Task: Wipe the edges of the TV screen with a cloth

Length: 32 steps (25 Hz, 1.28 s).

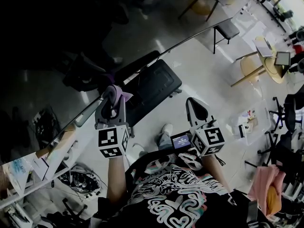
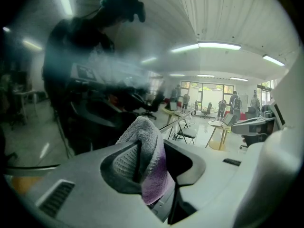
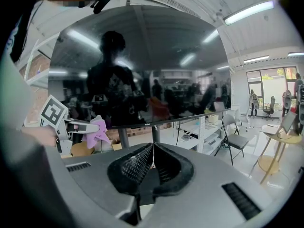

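The TV screen is a big dark panel at the upper left, and its lower edge runs diagonally. My left gripper is shut on a purple-grey cloth, and the cloth sits right at that lower edge. In the left gripper view the cloth bulges out from between the jaws, close to the glossy screen. The right gripper hangs lower right of the screen, shut and empty. Its own view shows the whole screen, with the cloth at its lower left corner.
The TV's black base lies just beyond the grippers. A folding chair and a round wooden table stand at the upper right. A cluttered white desk is at the lower left. Office chairs stand at the right.
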Each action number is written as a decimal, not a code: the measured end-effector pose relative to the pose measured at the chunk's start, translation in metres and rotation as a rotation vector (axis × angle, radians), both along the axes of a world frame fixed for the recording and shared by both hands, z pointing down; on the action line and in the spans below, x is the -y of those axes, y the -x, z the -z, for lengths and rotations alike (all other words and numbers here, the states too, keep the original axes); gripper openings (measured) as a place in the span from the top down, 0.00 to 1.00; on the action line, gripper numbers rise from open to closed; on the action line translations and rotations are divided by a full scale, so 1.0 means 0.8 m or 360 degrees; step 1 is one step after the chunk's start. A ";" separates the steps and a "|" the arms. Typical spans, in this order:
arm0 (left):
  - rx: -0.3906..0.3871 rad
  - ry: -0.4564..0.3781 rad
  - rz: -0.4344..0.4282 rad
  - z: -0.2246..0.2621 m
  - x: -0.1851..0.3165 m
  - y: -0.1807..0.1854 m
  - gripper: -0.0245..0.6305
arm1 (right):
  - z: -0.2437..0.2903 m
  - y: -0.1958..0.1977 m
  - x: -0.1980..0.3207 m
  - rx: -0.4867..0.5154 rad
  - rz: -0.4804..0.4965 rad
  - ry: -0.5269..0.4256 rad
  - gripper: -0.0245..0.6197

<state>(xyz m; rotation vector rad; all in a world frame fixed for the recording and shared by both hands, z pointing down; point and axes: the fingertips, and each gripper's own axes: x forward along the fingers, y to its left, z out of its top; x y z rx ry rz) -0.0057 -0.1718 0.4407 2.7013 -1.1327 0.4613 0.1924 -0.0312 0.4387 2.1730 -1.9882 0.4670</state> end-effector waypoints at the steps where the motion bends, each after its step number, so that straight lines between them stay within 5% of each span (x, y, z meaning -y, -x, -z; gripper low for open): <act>1: -0.0002 0.0001 -0.0003 0.000 0.000 -0.003 0.75 | -0.002 -0.004 -0.001 -0.0002 -0.0004 0.0001 0.92; 32: -0.0012 0.0017 -0.0055 0.005 0.008 -0.080 0.75 | -0.007 -0.080 0.012 0.0014 -0.0043 -0.0006 0.92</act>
